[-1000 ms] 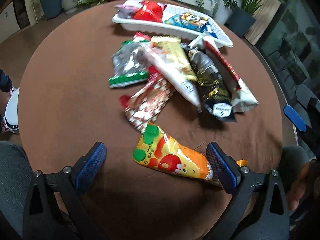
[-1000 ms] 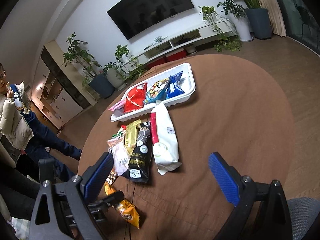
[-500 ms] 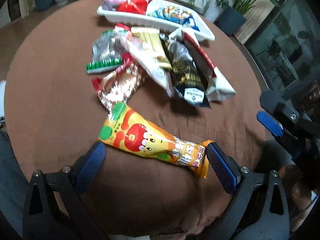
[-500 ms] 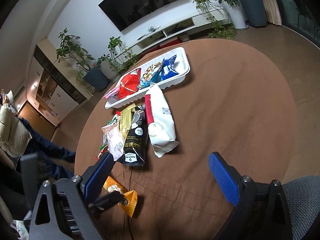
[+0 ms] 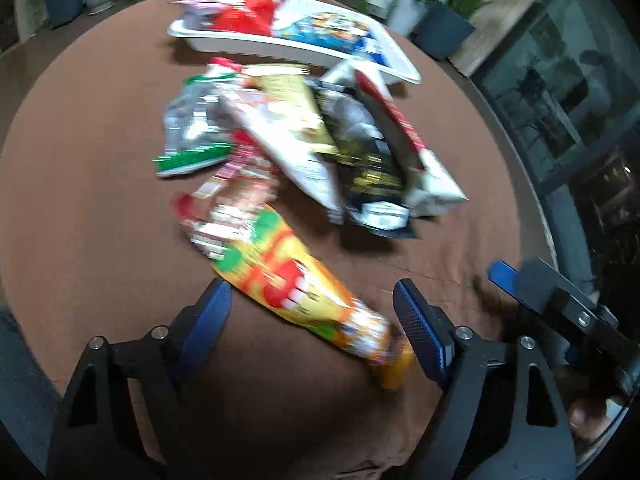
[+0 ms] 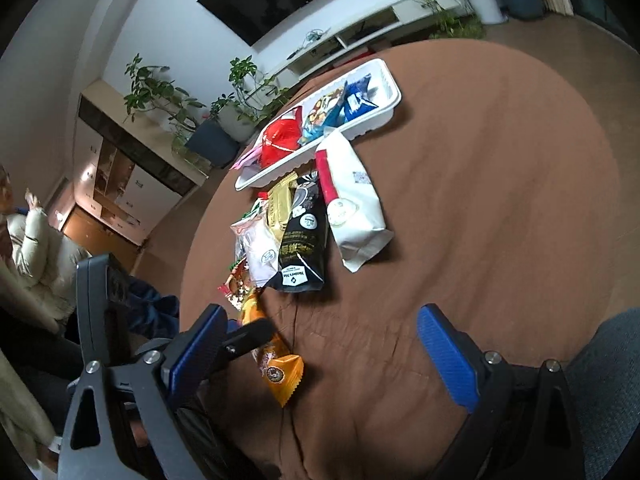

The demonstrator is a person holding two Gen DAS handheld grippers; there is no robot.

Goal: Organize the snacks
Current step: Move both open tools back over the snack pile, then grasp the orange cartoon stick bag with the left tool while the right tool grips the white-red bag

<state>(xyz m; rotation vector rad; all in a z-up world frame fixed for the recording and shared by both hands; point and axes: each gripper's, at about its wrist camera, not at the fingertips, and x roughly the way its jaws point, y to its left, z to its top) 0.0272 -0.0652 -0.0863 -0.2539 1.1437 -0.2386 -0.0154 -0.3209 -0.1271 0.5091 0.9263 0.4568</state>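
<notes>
An orange-yellow snack bag (image 5: 296,284) lies on the brown round table (image 5: 80,200), slanting between the open jaws of my left gripper (image 5: 312,308); it also shows in the right wrist view (image 6: 276,364). The jaws stand on either side of it, apart from it. Behind it lies a pile of snack bags: red-white (image 5: 236,200), green-clear (image 5: 192,132), white (image 5: 296,148), gold (image 5: 296,96), black (image 5: 368,168) and white-red (image 5: 416,152). A white tray (image 5: 256,40) at the far side holds several packets. My right gripper (image 6: 320,344) is open and empty over the table's near edge.
The right gripper's blue finger (image 5: 508,276) shows at the right of the left wrist view. The left gripper's body (image 6: 236,340) lies at lower left in the right wrist view. A seated person (image 6: 36,240) is left of the table. Potted plants and a TV stand lie beyond.
My left gripper has moved forward and its jaws have narrowed around the orange bag. The view is blurred by motion. The right gripper has tilted and shifted slightly.
</notes>
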